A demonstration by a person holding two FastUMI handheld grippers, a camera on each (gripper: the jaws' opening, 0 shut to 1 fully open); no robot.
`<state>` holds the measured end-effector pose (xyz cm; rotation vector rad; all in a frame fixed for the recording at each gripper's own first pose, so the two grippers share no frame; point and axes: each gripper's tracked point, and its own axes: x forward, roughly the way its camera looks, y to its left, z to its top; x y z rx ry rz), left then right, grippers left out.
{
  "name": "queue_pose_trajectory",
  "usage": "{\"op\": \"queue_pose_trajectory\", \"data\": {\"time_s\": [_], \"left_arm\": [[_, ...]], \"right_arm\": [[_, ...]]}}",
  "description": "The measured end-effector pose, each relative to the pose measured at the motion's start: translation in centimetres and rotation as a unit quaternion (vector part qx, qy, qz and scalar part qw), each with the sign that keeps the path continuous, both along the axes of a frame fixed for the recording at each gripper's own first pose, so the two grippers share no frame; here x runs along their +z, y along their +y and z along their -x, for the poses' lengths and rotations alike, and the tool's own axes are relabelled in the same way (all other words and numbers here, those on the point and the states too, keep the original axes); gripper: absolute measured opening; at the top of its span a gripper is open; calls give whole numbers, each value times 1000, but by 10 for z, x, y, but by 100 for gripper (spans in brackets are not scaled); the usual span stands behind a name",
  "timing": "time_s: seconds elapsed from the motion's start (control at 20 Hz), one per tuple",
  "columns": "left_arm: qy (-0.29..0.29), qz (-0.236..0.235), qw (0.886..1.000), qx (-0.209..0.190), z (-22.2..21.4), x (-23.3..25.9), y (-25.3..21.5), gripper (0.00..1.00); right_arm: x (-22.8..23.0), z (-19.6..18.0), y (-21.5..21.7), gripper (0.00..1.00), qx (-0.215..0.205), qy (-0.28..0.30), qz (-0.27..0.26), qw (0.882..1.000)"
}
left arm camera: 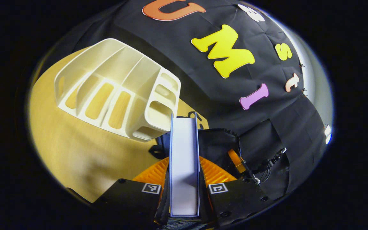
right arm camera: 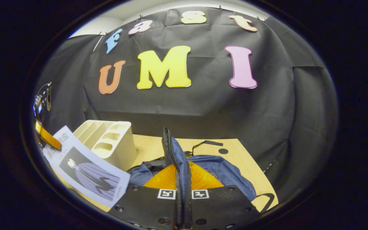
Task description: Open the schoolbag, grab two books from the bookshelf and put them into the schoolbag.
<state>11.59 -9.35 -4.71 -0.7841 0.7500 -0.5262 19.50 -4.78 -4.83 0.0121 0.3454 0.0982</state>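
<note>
**A:** Where was the book (left arm camera: pixel 184 166) at that moment, and how was it held?

**B:** It stood between the jaws of the left gripper (left arm camera: pixel 184 195), which pinched it from both sides. In the left gripper view its page edge faced the camera and its long axis ran straight away from the jaws, out over the dark bag below.

**A:** And the schoolbag (right arm camera: pixel 216 169)?

**B:** It lay on the table (right arm camera: pixel 235 150), just beside the pale bookshelf (right arm camera: pixel 107 140). The jaws of the right gripper (right arm camera: pixel 183 195) were pressed together on an upright fold of the bag's blue fabric along the zipper (right arm camera: pixel 170 150), holding that edge lifted.

**A:** So which hand was nearer the opening?

**B:** The right one was already on the bag. In the right gripper view the book showed at the lower left, cover facing the camera, with the other gripper's orange strap (right arm camera: pixel 48 137) above it, so the book lay to the left of the lifted edge and near it.

**A:** What did the coming move turn on, then?

**B:** In my judgement, on bringing the book's long axis in line with the opening that the right jaws held up, and lowering it in edge first. I couldn't tell how wide the mouth gaped; the raised fabric hid it.

**A:** And the bookshelf?

**B:** Its slots (left arm camera: pixel 113 105) looked empty in both views.
</note>
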Motion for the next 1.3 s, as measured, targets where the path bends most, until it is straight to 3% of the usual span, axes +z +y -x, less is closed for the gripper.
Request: {"op": "queue_pose_trajectory", "data": {"time_s": [0.3, 0.5, 0.75, 0.9, 1.3], "left_arm": [[-13, 114, 993, -6, -36, -7, -36, 40], [-8, 142, 990, 19, -67, -27, -45, 40], [7, 117, 992, 49, -91, -64, -82, 40], [26, 109, 994, 21, -81, -80, -120, 40], [1, 56, 998, 31, -93, -90, -170, 40]], "right_arm": [[20, -2, -21, 3, -12, -10, 3, 1000], [25, -3, -23, 3, -6, -10, 9, 1000], [43, -9, -20, 3, -7, -30, -3, 1000], [46, -10, -16, 3, -2, -34, -5, 999], [58, -6, -16, 3, 8, -53, -10, 999]]}}
